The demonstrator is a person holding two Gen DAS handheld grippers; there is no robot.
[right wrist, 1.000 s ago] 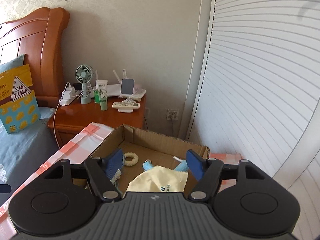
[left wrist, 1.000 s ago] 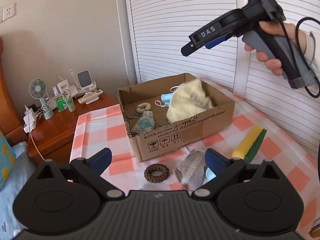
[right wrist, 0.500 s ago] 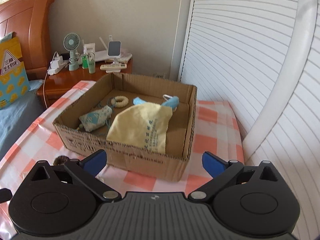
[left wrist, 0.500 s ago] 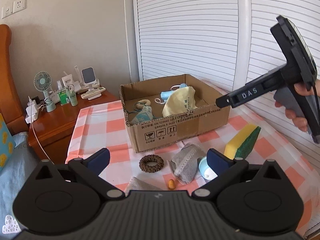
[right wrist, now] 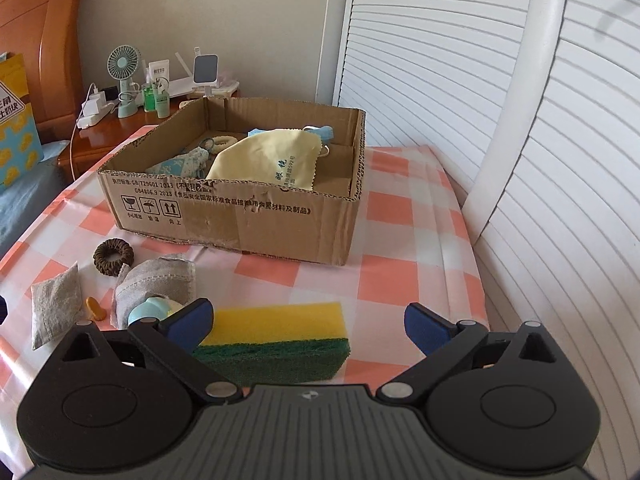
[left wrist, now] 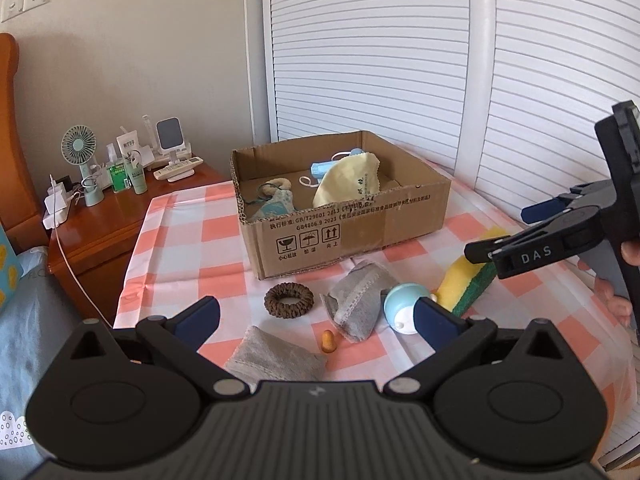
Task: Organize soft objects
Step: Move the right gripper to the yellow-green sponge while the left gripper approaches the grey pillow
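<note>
Sponge (right wrist: 276,334): flat on checked table (right wrist: 400,248), near right edge, in front of cardboard box (right wrist: 240,220) | right tool (right wrist: 308,322): released, spread wide, hovering over sponge, not touching | left tool (left wrist: 316,316): released, empty | yellow cloth (right wrist: 268,160): inside box

A box (right wrist: 240,216) sits on the table (right wrist: 400,240). In the box lie a cloth (right wrist: 268,160), a mask (right wrist: 320,133), a little bag (right wrist: 176,164) and a ring (right wrist: 222,141). In front of the box lie a hair tie (right wrist: 113,257), two pouches (right wrist: 156,280) (right wrist: 54,304), a small ball (right wrist: 150,309) and a sponge (right wrist: 276,336). The sponge lies right of the ball. A nightstand (left wrist: 100,224) stands left of the table.
</note>
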